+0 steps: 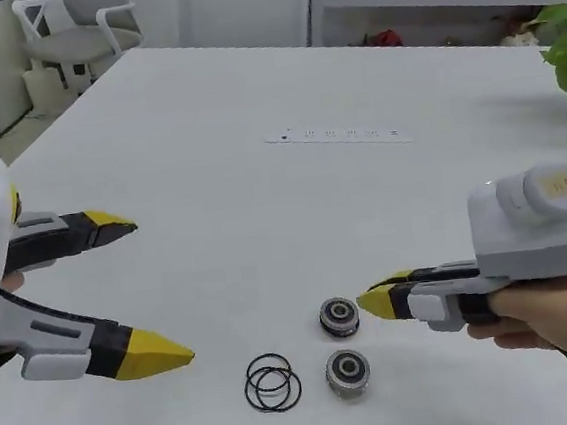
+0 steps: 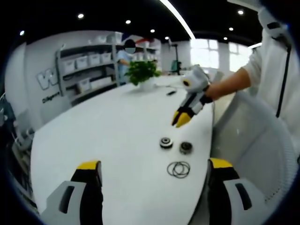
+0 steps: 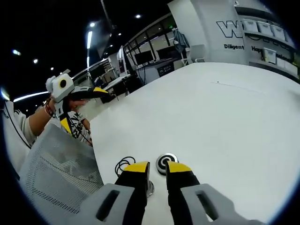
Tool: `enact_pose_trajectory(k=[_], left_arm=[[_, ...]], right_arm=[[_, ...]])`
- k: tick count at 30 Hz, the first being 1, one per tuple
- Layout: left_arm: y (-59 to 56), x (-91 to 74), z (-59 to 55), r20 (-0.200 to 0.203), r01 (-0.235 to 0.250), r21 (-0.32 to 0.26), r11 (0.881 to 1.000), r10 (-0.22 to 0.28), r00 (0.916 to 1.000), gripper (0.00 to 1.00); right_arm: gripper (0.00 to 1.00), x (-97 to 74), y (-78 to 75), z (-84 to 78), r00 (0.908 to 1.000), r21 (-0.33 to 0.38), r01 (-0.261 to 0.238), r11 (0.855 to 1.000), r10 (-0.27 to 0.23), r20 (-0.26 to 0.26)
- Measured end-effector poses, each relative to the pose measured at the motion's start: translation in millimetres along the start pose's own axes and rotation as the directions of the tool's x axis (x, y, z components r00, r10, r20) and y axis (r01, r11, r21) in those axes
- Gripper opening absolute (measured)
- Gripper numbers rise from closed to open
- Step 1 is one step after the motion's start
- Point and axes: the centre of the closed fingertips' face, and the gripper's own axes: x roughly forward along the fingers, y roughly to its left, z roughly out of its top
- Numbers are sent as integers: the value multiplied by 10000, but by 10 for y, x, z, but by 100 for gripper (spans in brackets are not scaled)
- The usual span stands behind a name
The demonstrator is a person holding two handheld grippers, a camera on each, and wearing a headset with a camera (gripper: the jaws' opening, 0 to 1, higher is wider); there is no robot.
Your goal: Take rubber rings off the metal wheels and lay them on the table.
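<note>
We hold the left gripper above the table, its jaws spread wide and empty. The right gripper has its jaws drawn nearly together on nothing, tips just beside the far wheel. The near wheel stands beside loose rings, which lie overlapping on the table.

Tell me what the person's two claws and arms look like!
The left claw and right claw match. Each has two long jaws, light grey and black, ending in pointed yellow tips like beaks. The arm behind the right claw wears a long white sleeve, and a thin black cable runs down the white clothing nearby.
</note>
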Motion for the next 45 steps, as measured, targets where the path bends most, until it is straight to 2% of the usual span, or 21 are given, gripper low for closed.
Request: enact_pose_trajectory(k=[9, 22, 31, 37, 45], left_arm=[[31, 173, 212, 289, 348, 418, 9985, -361, 9989, 91], [15, 430, 416, 634, 748, 892, 9932, -806, 9947, 83], [-112, 631, 429, 518, 1338, 1317, 9822, -1416, 9886, 73], [-129, 737, 453, 646, 1417, 1359, 9805, -1515, 9863, 67], [-92, 887, 485, 883, 1352, 1069, 9850, -1449, 9855, 60]], right_arm=[[14, -162, -104, -58, 9991, 181, 365, 9992, -368, 195], [17, -169, -101, -114, 9988, -23, 466, 9989, -465, 149], [17, -141, -129, -129, 9986, 351, 453, 9984, -462, 245], [17, -121, -136, -139, 9988, 346, 438, 9984, -445, 196], [17, -59, -167, -172, 9993, 295, 374, 9989, -377, 76]])
